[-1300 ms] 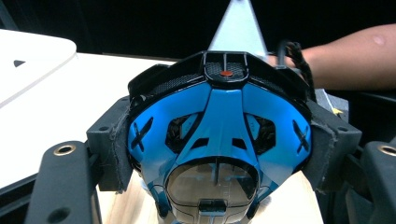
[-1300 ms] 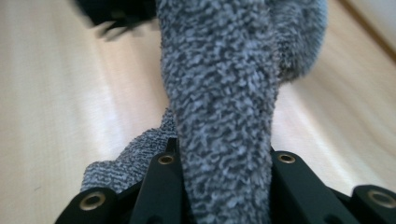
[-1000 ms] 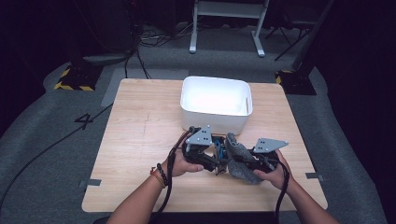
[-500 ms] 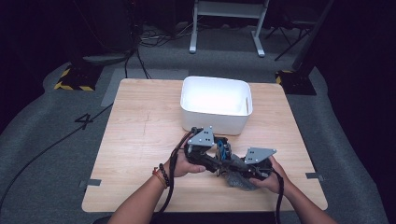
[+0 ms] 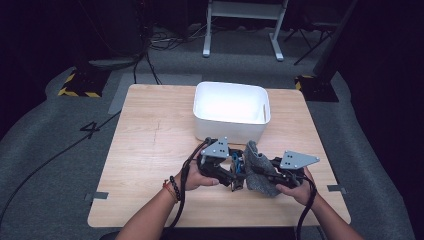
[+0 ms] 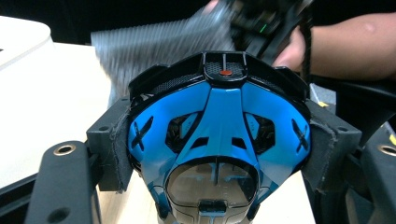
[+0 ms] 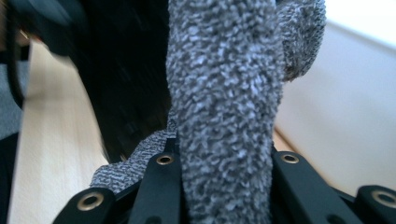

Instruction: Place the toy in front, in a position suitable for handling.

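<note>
So from the high view there's a white bin point(image 5: 232, 111) sitting toward the far side of the wooden table point(image 5: 150, 150), and as far as I can tell from the bright inside, nothing's in it. Just in front of the bin, near the person's edge, both hands are bunched together: the left gripper point(image 5: 235, 175) has a blue and black gadget point(image 5: 237, 167) between its jaws, and the right gripper point(image 5: 257, 172) is pinched on a grey cloth point(image 5: 257, 167) that sits right up against that gadget, between the two grippers. Off the table there's cabling on the grey floor point(image 5: 60, 165) and a white stand point(image 5: 245, 20) at the back, nothing near the work. In the left gripper view the blue and black gadget point(image 6: 217, 140) is wedged between the two padded jaws, which press on its sides, so that one is clamped on it; the grey cloth point(image 6: 159, 46) hangs just behind it, blurred, with the right gripper point(image 6: 261, 23) and the other hand point(image 6: 322, 46) beyond, and the bin's rim point(image 6: 18, 32) peeks in at far left. In the right gripper view the jaws are closed tight on the grey cloth point(image 7: 224, 102), which stands up between them and blocks most of what's ahead; the white bin wall point(image 7: 336, 121) is at right, bare table point(image 7: 51, 140) at left.
</note>
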`<state>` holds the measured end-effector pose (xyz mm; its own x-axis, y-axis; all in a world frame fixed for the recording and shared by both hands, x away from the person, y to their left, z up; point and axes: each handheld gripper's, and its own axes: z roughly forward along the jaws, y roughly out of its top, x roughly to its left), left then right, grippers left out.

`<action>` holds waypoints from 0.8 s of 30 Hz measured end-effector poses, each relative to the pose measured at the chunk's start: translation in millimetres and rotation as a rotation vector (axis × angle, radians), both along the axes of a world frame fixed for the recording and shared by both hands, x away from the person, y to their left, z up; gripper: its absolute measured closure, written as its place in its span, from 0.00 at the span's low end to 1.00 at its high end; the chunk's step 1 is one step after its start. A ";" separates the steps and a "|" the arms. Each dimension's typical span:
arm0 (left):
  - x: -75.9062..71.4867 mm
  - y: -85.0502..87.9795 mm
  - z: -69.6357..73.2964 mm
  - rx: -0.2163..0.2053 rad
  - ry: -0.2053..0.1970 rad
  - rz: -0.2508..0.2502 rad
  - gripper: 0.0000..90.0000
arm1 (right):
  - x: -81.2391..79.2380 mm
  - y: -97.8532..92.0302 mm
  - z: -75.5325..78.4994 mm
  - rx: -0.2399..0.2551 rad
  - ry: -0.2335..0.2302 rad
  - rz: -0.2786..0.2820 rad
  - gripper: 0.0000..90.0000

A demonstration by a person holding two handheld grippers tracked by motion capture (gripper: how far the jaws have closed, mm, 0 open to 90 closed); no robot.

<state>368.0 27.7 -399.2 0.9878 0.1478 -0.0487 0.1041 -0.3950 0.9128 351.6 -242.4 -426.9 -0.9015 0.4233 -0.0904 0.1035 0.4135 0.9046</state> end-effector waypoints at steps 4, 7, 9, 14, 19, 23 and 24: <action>-1.9 -6.7 -3.9 0.015 0.016 -0.031 0.28 | -8.2 4.1 8.5 0.019 -0.046 0.033 0.81; -5.6 -12.6 -6.7 0.043 0.012 -0.040 0.28 | -11.1 8.8 8.5 0.006 -0.047 0.071 0.81; -6.0 -13.7 -7.4 0.048 0.012 -0.034 0.28 | -10.9 10.3 5.7 -0.004 -0.036 0.082 0.81; -5.2 -11.2 -5.8 0.038 0.000 -0.010 0.28 | -13.1 12.2 -3.0 -0.047 -0.027 0.113 0.81; -3.3 -0.3 2.4 -0.015 0.004 0.007 0.28 | -17.0 20.6 -12.9 -0.134 -0.019 0.165 0.81; -5.3 7.9 10.6 -0.040 -0.016 0.015 0.28 | -18.1 30.0 -22.2 -0.188 0.001 0.187 0.81; -5.8 8.9 11.8 -0.043 -0.020 0.019 0.28 | -18.1 32.9 -25.0 -0.211 0.003 0.190 0.81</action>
